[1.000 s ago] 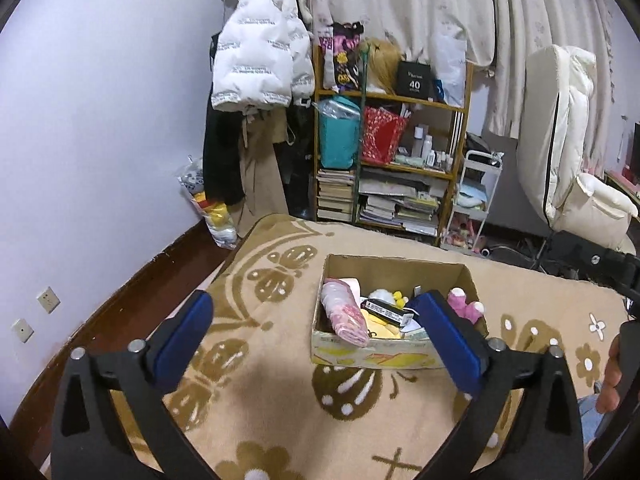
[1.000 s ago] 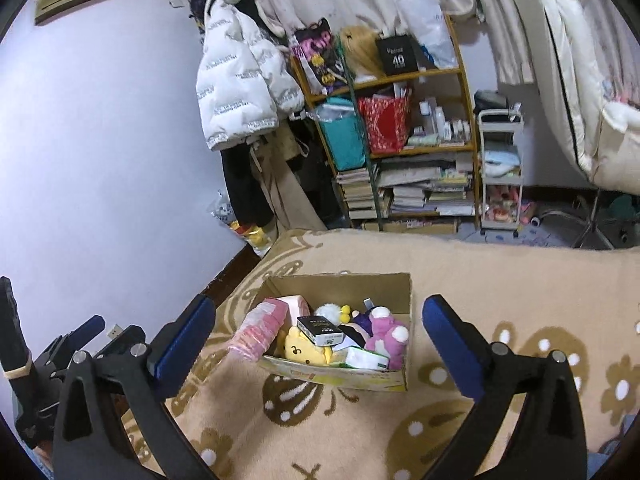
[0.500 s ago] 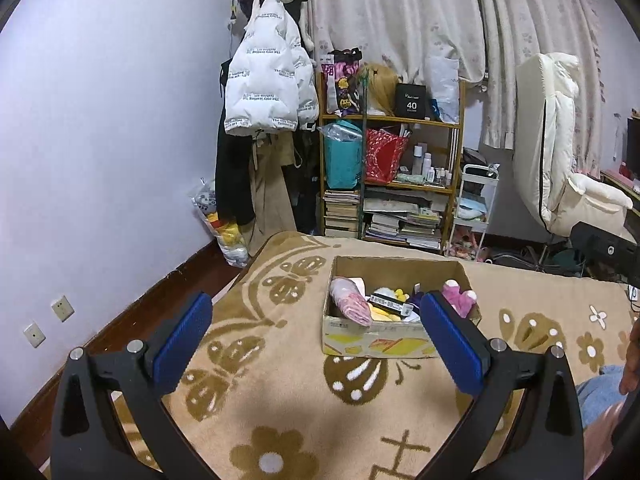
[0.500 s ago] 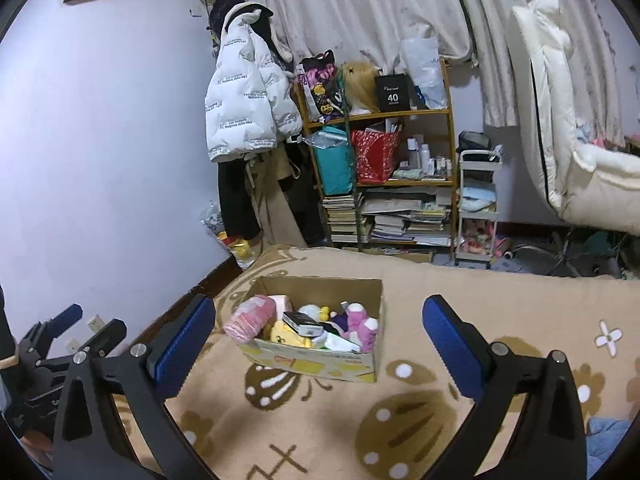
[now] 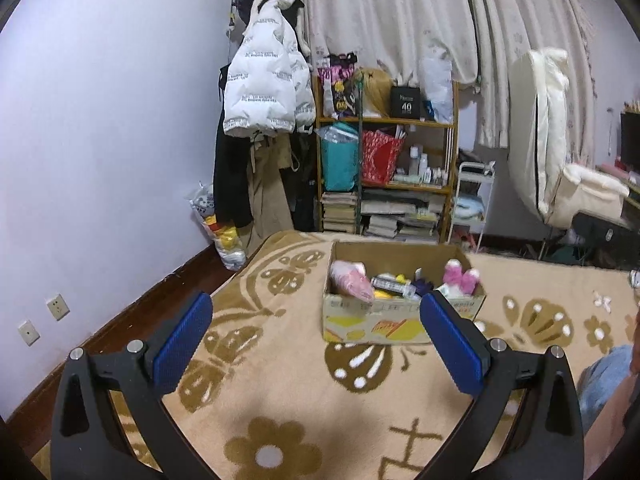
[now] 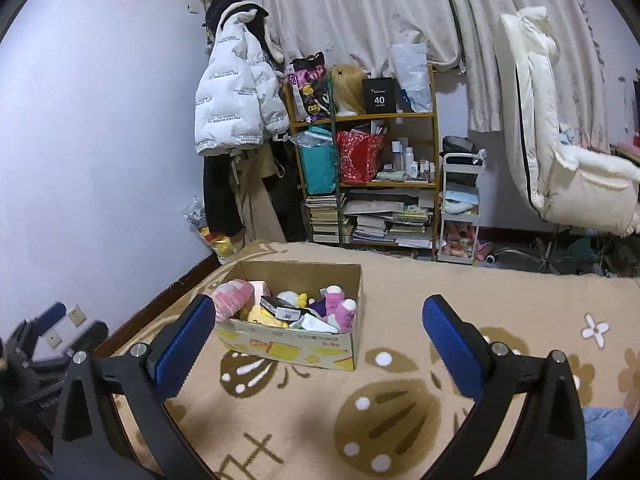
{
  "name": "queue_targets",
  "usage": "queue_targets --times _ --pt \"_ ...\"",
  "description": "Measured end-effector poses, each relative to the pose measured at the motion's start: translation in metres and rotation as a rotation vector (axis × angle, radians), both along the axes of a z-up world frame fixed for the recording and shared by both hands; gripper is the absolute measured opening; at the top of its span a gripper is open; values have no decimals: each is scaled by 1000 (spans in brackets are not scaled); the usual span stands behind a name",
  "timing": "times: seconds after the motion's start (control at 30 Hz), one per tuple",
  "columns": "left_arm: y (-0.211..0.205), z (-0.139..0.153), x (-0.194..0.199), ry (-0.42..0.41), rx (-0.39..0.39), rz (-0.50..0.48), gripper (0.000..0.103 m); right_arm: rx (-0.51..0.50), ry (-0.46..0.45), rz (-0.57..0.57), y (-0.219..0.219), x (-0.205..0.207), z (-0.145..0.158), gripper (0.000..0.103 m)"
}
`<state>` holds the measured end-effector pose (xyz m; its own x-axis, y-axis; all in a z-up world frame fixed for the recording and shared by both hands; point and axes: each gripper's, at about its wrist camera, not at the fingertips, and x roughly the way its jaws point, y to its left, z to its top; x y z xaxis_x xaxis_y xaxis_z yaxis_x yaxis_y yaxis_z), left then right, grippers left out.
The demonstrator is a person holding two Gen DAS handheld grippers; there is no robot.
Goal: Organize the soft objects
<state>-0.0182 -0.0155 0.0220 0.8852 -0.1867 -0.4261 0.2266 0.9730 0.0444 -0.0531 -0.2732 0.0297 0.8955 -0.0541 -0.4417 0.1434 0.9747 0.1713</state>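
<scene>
1. Both grippers had drawn back and risen from the cardboard box (image 5: 402, 320) over the last second; it had filled more of each view before and now sat smaller and farther off on the blanket (image 5: 280, 380).
2. I took that retreat to mean that either a drop into the box was finished or nothing had been started; no soft thing was in hand, so the sorting looked to be between steps.
3. The left gripper (image 5: 316, 344) stood wide open with nothing between its jaws; its blue pads (image 5: 182, 344) were ribbed and rubbery-looking.
4. The right gripper (image 6: 318, 346) was likewise spread apart and empty, the box showing just past its left finger.
5. The soft objects lay heaped inside the box: a pink padded bundle (image 6: 232, 300) at the left end, a yellow plush (image 6: 262, 316) beside it, and a fuzzy pink-and-white toy (image 6: 338, 308) toward the right.
6. A flat black carton (image 6: 280, 307) rested on top of the plush pile, stiff-edged and, by my reading, out of place among the soft things.
7. The box was thin printed card, open-topped, its near wall slightly dented.
8. The blanket was a tan pile weave with brown butterflies and flowers.
9. A scrap of light blue cloth (image 6: 604, 428) lay at the right edge, apart from the box.
</scene>
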Motion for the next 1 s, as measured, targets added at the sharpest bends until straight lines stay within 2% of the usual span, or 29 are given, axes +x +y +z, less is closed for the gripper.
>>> queue_targets --times 0.17,0.37,0.63,1.0 --pt "1 -15 7 25 2 13 102 -28 -14 -24 1 1 -4 103" --pt "-3 -25 7 40 29 8 102 -7 4 -36 -4 6 -9 103" --pt "-10 -26 4 40 55 -9 102 -2 1 -45 -8 5 -10 103" --pt "-10 -27 1 41 50 -14 102 -1 1 -46 -8 4 -10 103"
